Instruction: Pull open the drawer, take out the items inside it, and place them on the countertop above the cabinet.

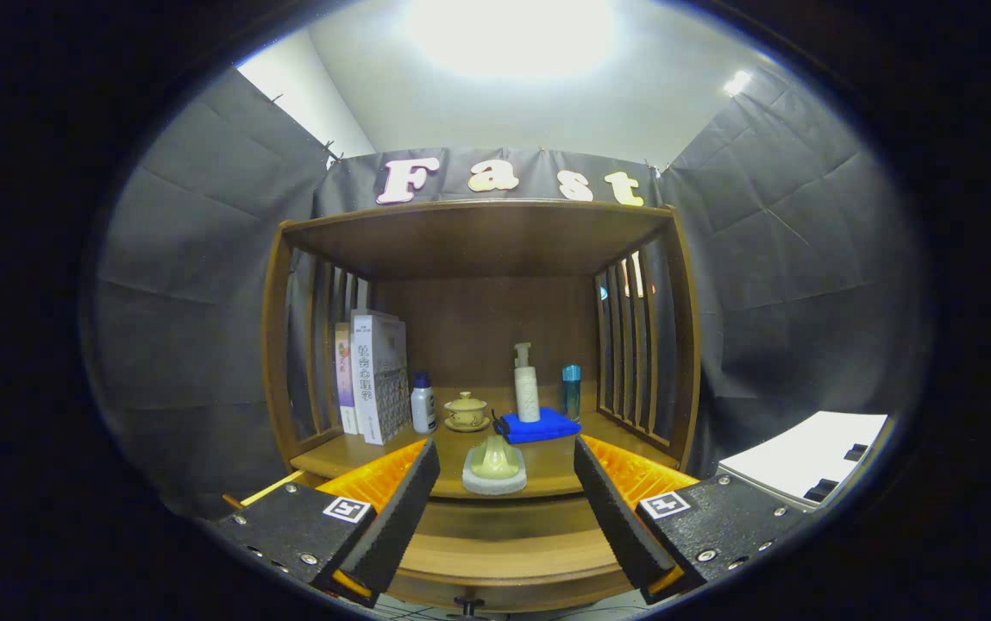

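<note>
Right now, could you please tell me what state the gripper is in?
Gripper: open, holding nothing, fingers spread either side of the pale green dish on the countertop.

A wooden cabinet (478, 250) with slatted sides is set against dark cloth walls (788, 259), which are creased and pinned along the top. A white ceiling (547, 103) is seen above, washed by a bright overhead light (508, 30).
</note>
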`<state>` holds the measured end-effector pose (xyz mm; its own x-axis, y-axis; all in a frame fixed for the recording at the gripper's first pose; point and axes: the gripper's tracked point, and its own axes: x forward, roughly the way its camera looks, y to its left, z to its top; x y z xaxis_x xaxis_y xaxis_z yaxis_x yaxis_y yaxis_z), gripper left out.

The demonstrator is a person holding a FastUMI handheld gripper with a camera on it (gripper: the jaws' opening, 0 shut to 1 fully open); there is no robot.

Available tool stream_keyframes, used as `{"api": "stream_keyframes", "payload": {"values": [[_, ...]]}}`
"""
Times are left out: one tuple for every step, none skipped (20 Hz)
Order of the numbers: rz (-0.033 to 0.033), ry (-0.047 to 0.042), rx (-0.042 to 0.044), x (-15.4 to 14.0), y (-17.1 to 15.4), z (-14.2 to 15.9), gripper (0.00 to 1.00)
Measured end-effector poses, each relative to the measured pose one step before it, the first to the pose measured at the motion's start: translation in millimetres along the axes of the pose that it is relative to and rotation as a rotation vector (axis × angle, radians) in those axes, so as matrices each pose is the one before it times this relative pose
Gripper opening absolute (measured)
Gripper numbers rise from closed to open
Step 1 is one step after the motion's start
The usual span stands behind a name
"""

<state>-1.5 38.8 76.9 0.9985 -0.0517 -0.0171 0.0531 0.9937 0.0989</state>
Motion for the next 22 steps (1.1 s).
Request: {"api": "stream_keyframes", "payload": {"values": [[0.00600,-0.00071,0.00562,-8.32,2.60,-7.23,0.97],[0.00400,0.00463,0.00470,-8.80,1.29,-10.02,0.97],[0.00580,0.00508,0.00227,-7.44,2.07,-9.33,0.97],[0.00624,0.00939,0.00074,-5.45,2.42,-10.05,0.97],[0.00353,0.01368,-0.00297,-5.15,2.14,-10.50,0.97],[-0.00212,0.01473,-0.00634,-4.05,-0.01,-11.22,0.97],[-0.00233,0.01342,-0.00370,-3.36,-0.02,-10.32,0.97],[0.01040,0.01330,-0.00370,-4.59,3.50,-10.46,0.97],[0.00760,0.01452,-0.00378,-4.25,2.44,-10.26,0.97],[0.01042,0.01502,-0.00142,-2.17,2.81,-12.40,0.97],[0.00790,0.01311,0.00331,-0.27,2.53,-8.97,0.97],[0.00969,0.01443,0.00615,-0.69,2.45,-10.39,0.97],[0.00918,0.01077,0.00735,0.69,3.01,-7.79,0.97],[0.00868,0.01560,0.00799,3.03,3.31,-8.35,0.97],[0.00281,0.02168,0.00498,2.16,1.70,-8.10,0.97],[-0.00223,0.01442,0.00070,3.75,0.39,-5.64,0.97],[0.00053,0.00949,-0.00104,3.27,1.59,-2.41,0.97],[-0.00351,0.01230,-0.00318,6.04,0.49,-3.96,0.97],[0.00005,0.01708,-0.00093,4.47,0.75,-4.78,0.97],[-0.00184,0.00990,-0.00153,4.36,0.76,-1.63,0.97],[-0.00613,0.01168,-0.00354,5.12,-1.31,-1.13,0.97],[-0.03020,-0.00293,-0.00912,-0.62,-8.24,0.76,0.96]]}}
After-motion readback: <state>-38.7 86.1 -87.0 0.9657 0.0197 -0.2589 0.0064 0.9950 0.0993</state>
